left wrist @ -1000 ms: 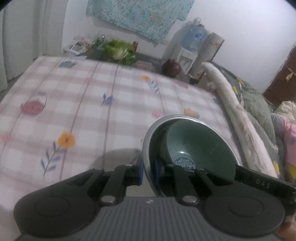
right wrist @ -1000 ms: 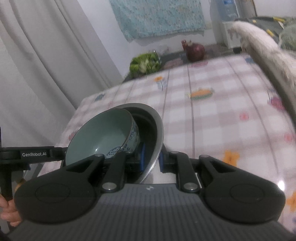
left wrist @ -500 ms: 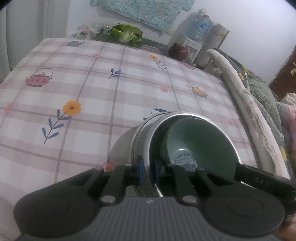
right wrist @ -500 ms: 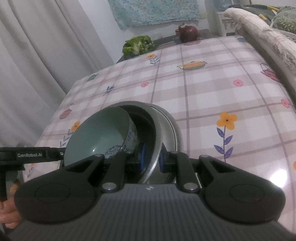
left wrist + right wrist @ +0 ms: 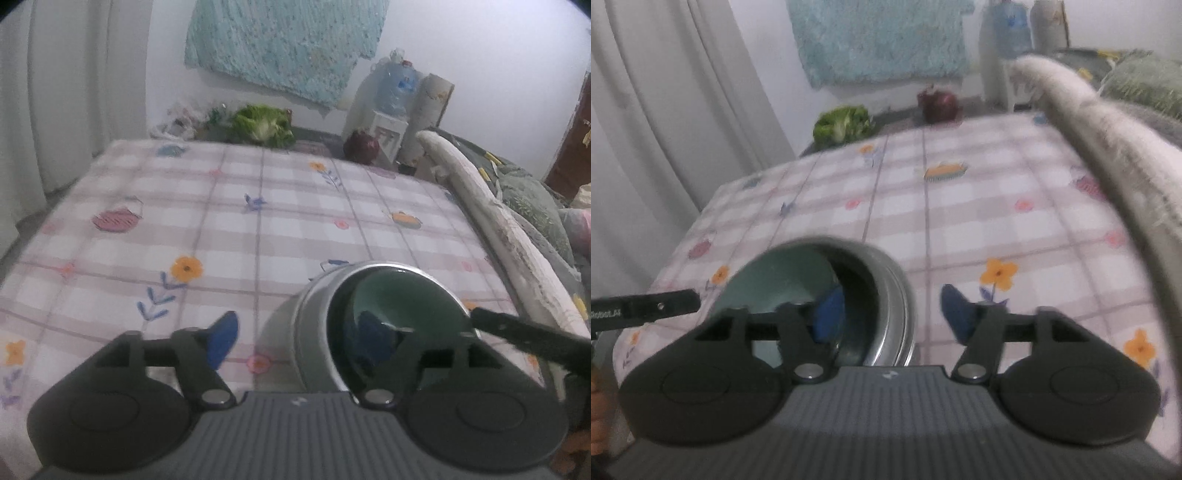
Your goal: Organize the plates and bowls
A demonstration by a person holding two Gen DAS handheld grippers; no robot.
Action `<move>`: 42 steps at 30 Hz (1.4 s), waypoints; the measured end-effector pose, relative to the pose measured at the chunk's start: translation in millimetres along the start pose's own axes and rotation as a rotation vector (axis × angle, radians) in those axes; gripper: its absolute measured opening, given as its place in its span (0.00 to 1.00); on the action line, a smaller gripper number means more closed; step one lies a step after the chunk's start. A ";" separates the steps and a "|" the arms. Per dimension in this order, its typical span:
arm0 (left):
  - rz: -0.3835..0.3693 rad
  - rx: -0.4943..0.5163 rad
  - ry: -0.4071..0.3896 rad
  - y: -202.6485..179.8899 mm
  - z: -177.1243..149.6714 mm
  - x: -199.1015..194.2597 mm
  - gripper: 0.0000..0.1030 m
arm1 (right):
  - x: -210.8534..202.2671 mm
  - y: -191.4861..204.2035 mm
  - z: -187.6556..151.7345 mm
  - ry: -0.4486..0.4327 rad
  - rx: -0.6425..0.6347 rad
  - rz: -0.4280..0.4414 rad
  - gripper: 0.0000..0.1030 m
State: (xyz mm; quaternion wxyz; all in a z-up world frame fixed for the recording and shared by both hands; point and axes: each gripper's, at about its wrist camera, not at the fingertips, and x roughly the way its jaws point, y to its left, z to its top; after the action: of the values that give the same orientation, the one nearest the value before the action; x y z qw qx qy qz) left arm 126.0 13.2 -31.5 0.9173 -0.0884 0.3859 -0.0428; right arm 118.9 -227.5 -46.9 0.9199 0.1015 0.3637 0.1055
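The counter [image 5: 258, 221], covered in a checked cloth with flowers and teapots, fills most of both views and lies bare apart from one stack at its near edge. That stack is a steel bowl [image 5: 295, 332] with a green bowl [image 5: 406, 306] nested inside it, now sitting on the cloth on its own. A second ago each hand-held gripper pinched the steel rim from opposite sides; both have since let go. The left hand-held gripper [image 5: 303, 332] is opening, its jaws astride the rim with one blue pad outside the bowl and one inside, neither pressing. The right hand-held gripper [image 5: 892, 310] is opening likewise, straddling the opposite rim without touching it. The release suggests the stacked bowls are placed, and the next need is probably to draw both grippers clear without nudging the rim.
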 end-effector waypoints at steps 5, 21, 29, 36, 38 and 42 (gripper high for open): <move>0.046 0.033 -0.021 -3.9 -2.4 -24.9 0.89 | -33.4 2.2 1.1 -0.055 0.009 0.046 0.89; 0.071 0.096 -0.034 -18.3 -21.9 -77.3 0.98 | -130.5 46.4 -30.4 -0.167 -0.164 -0.067 0.99; 0.075 0.131 -0.050 -28.0 -34.7 -87.9 1.00 | -148.5 56.1 -48.7 -0.170 -0.186 -0.168 0.99; 0.133 0.128 -0.006 -32.6 -55.6 -83.5 1.00 | -137.4 59.6 -69.9 -0.106 -0.125 -0.267 0.99; 0.168 0.120 0.010 -31.0 -61.4 -79.6 1.00 | -132.1 59.1 -75.4 -0.073 -0.108 -0.263 0.99; 0.163 0.129 0.055 -28.0 -68.5 -70.9 1.00 | -117.5 60.3 -84.0 0.000 -0.076 -0.264 0.99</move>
State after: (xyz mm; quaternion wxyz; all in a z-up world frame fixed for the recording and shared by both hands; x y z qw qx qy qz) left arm 27.2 -12.6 -23.4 0.9106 0.0040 0.4132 0.0049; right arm -30.2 -192.1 -15.0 0.9290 0.0178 0.3696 -0.0030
